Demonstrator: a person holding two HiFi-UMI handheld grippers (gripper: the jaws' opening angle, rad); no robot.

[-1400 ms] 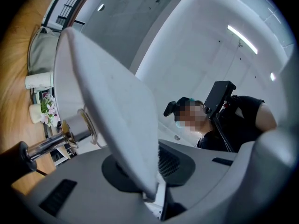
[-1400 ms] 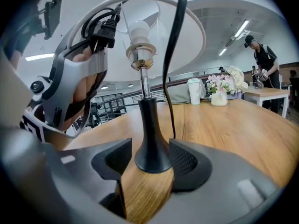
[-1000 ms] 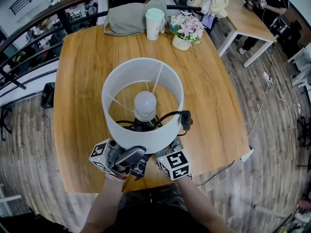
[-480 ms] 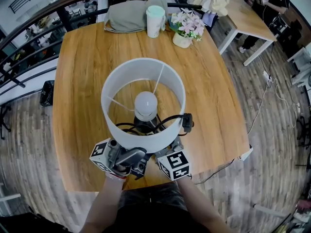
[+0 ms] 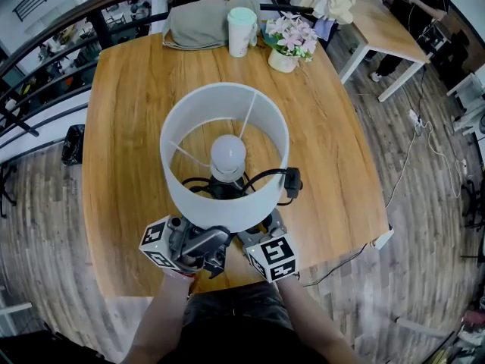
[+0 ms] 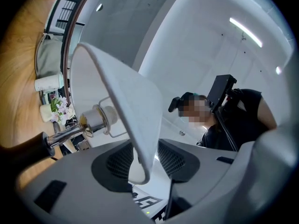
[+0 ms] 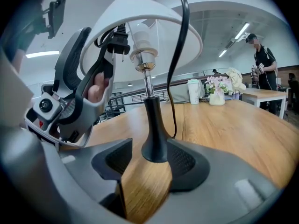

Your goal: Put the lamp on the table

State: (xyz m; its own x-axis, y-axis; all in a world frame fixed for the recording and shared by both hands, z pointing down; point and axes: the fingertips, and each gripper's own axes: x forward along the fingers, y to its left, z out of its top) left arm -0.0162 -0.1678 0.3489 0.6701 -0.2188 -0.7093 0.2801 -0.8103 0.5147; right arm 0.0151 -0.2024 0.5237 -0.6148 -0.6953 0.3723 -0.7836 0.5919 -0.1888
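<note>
Both forearms (image 5: pixel 163 317) enter from six o'clock. The left gripper (image 5: pixel 198 237), at seven o'clock, has its jaws opening, with the lampshade rim (image 6: pixel 140 167) loose between them. The right gripper (image 5: pixel 256 237), at five o'clock, holds its jaws apart around the lamp base (image 7: pixel 154 146).

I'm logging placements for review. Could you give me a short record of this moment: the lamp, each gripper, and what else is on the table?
lamp: white drum-shaded lamp standing on the wooden table, near its front edge
left gripper: jaws opening, shade's lower rim between them
right gripper: open, jaws either side of the lamp's black base
cord: black cord looped inside the shade
far edge: white cup, potted pink flowers, grey bundle
</note>
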